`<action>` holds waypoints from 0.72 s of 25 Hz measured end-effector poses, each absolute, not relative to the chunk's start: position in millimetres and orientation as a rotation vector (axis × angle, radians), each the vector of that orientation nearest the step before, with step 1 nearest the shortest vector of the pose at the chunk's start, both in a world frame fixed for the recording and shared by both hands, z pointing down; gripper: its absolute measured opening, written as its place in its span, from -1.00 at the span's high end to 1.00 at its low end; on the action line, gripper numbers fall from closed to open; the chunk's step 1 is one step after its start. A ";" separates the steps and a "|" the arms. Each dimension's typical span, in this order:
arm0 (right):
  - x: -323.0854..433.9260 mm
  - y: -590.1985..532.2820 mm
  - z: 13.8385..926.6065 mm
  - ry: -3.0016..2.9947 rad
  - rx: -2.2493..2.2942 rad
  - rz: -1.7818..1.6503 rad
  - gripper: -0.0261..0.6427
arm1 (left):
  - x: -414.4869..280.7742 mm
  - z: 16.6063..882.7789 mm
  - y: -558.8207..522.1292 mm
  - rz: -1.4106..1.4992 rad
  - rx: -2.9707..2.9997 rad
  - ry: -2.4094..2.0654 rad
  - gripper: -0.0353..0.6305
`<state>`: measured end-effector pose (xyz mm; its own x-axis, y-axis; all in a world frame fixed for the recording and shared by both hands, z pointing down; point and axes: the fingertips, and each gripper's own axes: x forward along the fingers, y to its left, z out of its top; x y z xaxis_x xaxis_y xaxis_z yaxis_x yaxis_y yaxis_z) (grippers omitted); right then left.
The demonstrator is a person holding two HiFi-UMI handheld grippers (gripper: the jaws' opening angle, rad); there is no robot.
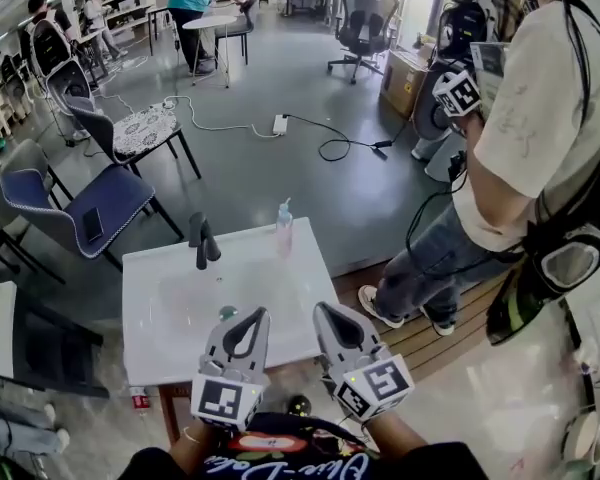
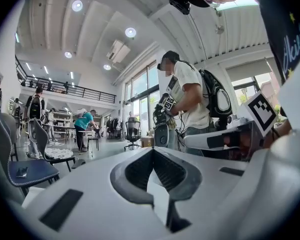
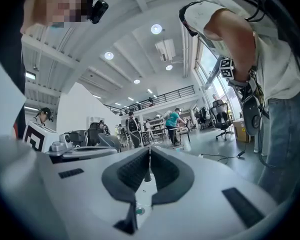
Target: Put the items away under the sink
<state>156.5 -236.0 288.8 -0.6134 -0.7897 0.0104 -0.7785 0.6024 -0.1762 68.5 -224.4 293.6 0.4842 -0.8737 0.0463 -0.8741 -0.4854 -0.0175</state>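
Both hand-held tools sit at the bottom edge of the head view, side by side, tips toward the sink. Left tool (image 1: 258, 314): jaws closed tip to tip, nothing between them. Its own view confirms the black ribbed pads (image 2: 140, 171) meeting at the tip. Right tool (image 1: 322, 308): jaws likewise fully closed and empty, with its pads (image 3: 132, 171) together in its own view.

Task item: one clear plastic bottle (image 1: 284, 226) with a pale pink tint stands upright on the far rim of the white square sink counter (image 1: 145, 278), toward the right corner and apart from both tools. Black faucet (image 1: 202, 240) rises from the same rim, left of the bottle. Green drain fitting (image 1: 227, 313) shows in the basin, just beside the left tool.

Surroundings: blue padded chair (image 1: 110, 203) stands left of the counter with a black phone (image 1: 92, 225) on its seat. A person in a white T-shirt (image 1: 540, 118) stands right of the counter on wooden floor planks (image 1: 430, 340). White power strip (image 1: 279, 124) and black cable (image 1: 340, 150) lie on the grey floor beyond.
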 end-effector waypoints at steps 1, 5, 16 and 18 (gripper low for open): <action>159.4 -236.6 288.3 2.749 -1.349 -0.251 0.90 | 70.9 293.1 -225.2 0.074 2.700 -1.592 0.87; 167.7 -238.3 284.4 2.740 -1.346 -0.245 0.90 | 78.0 289.6 -225.7 0.081 2.704 -1.598 0.87; 165.8 -241.1 299.9 2.741 -1.386 -0.257 0.90 | 72.5 301.4 -232.0 0.070 2.719 -1.583 0.87; 161.3 -243.0 301.6 2.737 -1.405 -0.262 0.90 | 67.2 304.1 -234.3 0.070 2.709 -1.565 0.87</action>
